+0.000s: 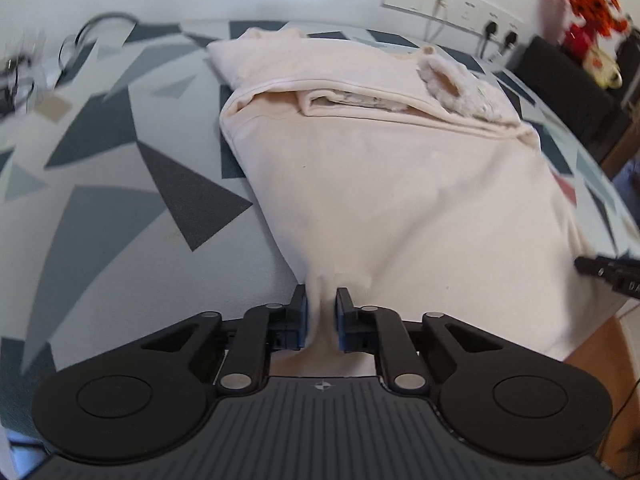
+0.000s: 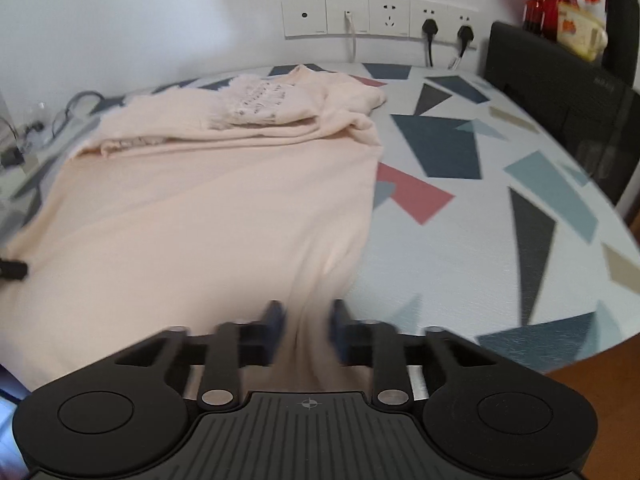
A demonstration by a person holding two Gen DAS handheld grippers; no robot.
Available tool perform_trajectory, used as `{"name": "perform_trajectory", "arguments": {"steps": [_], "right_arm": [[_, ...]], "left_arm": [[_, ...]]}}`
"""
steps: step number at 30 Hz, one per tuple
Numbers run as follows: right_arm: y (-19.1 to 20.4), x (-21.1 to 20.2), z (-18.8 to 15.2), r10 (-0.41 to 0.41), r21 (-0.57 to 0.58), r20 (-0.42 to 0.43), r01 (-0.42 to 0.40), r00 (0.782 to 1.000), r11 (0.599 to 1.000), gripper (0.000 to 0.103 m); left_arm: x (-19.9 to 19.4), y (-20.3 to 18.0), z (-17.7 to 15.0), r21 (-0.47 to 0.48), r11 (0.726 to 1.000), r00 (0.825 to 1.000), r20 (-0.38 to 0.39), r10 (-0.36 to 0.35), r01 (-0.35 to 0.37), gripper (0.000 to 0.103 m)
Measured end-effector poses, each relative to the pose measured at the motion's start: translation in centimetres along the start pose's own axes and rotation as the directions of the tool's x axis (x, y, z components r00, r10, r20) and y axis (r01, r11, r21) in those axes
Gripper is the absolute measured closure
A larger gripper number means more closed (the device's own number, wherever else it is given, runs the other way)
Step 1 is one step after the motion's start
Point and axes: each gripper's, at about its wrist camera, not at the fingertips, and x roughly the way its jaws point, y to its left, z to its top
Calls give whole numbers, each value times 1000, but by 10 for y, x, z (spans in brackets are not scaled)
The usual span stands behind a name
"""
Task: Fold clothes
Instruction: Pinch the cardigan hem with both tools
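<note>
One table (image 2: 460, 240), filling most of both views, covered in a pale cloth printed with dark blue, grey, red and tan triangles and slabs.

One garment (image 1: 400, 200), pale peach, lying lengthwise up the middle of the table. Far end folded back on itself in a thick band across the upper centre, with a fuzzy white patch (image 2: 264, 102) showing there. Near end drawn into a narrow pleat at each gripper. Surface mostly smooth, with faint creases fanning from the pinch points.

One dark box-shaped unit (image 2: 560, 92), upper right, against the wall.

One row of wall sockets (image 2: 380, 16), top centre; two black plugs and one white cable seated.

Two grippers. Left gripper (image 1: 322, 312), bottom centre of its view: jaws nearly closed, blue pads pinching the garment's near hem. Right gripper (image 2: 306, 320), bottom centre, blurred: jaws drawn in close with gathered fabric between them, apparently clamped.
</note>
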Motion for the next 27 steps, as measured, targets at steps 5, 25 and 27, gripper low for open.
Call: {"name": "perform_trajectory", "arguments": {"steps": [5, 25, 27], "right_arm": [[-17, -12, 5, 77, 141, 13, -79, 997, 987, 91], [-19, -107, -8, 190, 229, 120, -214, 974, 950, 92], [-17, -107, 9, 177, 247, 156, -212, 972, 946, 92]], "left_arm": [[-16, 5, 0, -8, 1000, 999, 39, -26, 26, 91], [-97, 22, -25, -46, 977, 962, 189, -198, 210, 93], [-99, 17, -8, -23, 980, 956, 225, -186, 196, 93]]}}
